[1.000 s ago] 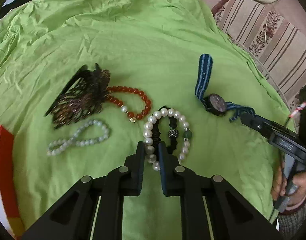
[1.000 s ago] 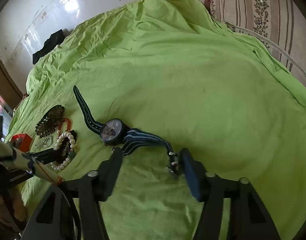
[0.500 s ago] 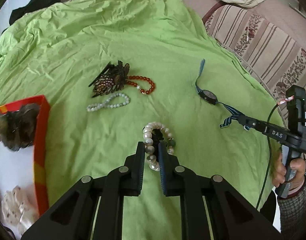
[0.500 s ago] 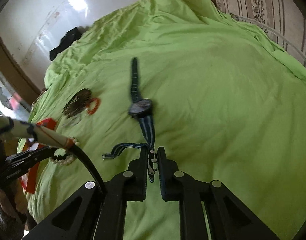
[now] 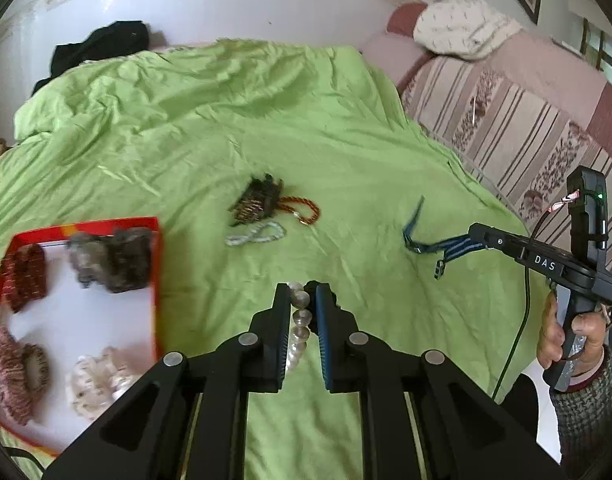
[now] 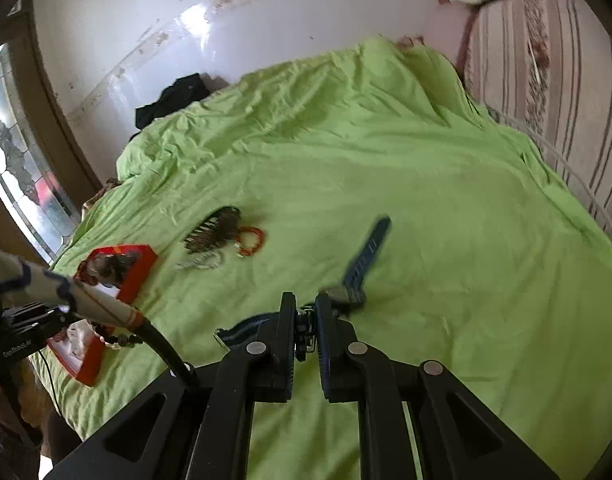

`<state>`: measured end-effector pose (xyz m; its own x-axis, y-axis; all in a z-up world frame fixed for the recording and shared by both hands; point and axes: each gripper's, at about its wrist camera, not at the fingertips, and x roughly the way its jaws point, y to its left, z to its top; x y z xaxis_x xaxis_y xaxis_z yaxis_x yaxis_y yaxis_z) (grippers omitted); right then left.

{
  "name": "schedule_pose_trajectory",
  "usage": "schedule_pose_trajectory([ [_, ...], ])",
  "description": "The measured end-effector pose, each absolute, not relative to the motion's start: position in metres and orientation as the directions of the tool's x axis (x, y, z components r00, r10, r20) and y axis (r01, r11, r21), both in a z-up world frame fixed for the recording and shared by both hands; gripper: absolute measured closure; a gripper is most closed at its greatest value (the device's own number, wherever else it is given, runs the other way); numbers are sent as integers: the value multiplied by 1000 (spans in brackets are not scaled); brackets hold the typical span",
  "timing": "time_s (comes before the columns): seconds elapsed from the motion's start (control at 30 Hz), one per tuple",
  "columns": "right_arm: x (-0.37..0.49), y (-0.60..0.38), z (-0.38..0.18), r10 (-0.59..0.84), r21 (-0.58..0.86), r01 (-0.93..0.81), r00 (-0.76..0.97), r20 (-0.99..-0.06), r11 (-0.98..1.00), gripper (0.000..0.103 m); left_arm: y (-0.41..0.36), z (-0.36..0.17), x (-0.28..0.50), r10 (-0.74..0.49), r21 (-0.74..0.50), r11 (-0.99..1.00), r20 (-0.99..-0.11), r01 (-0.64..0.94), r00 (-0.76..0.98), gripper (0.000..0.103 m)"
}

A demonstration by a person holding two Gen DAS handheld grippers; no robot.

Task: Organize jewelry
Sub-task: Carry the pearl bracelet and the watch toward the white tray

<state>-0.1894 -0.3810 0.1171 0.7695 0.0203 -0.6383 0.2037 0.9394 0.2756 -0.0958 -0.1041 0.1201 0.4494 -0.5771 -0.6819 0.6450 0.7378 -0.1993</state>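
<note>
Nearest in the left wrist view, the left gripper (image 5: 301, 300) is clamped on a pearl bracelet (image 5: 298, 326), whose beads run down between its two fingers, lifted off the green sheet (image 5: 346, 152). In the right wrist view the right gripper (image 6: 304, 316) is pinched narrow on the strap of a watch (image 6: 348, 294); the blue striped band trails out from the jaws and its far end sticks up, blurred, so the watch looks lifted or half lifted off the sheet. The left view shows the same strap hanging from that gripper's tip.

Just left of the left gripper lies a red tray (image 5: 155, 272) with a white floor. It holds several fabric pieces that look like scrunchies, in dark red, grey and pale tones; no jewelry shows in it.

Farther out on the sheet, a small cluster waits untouched: a pale bead bracelet (image 5: 257, 235), an orange bracelet (image 5: 303, 212) and a dark comb clip (image 5: 257, 200), close together, the clip touching the orange one.

By my reckoning the task is early: two pieces are in hand and not yet placed, three are left on the sheet. Whether they go in the tray I cannot tell.

At the far edge lie a black cloth (image 5: 101, 46) and a striped sofa (image 5: 506, 120).
</note>
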Motion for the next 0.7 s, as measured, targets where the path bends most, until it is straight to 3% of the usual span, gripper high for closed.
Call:
schedule_pose_trajectory([
  [0.33,-185,-319,164,74,239,85,808,-584,967,92,-20,148,-88,-524,-185,811,-652,554,548,91],
  [0.4,-183,-305,172,93,232,52,815,-573,971,92,-1,153,-87,-504,-176,829,-647,530,572,103],
  [0.7,-168,-265,178,125,213,2,806,-578,977,92,41,159,-80,-478,-199,859,-645,473,597,103],
])
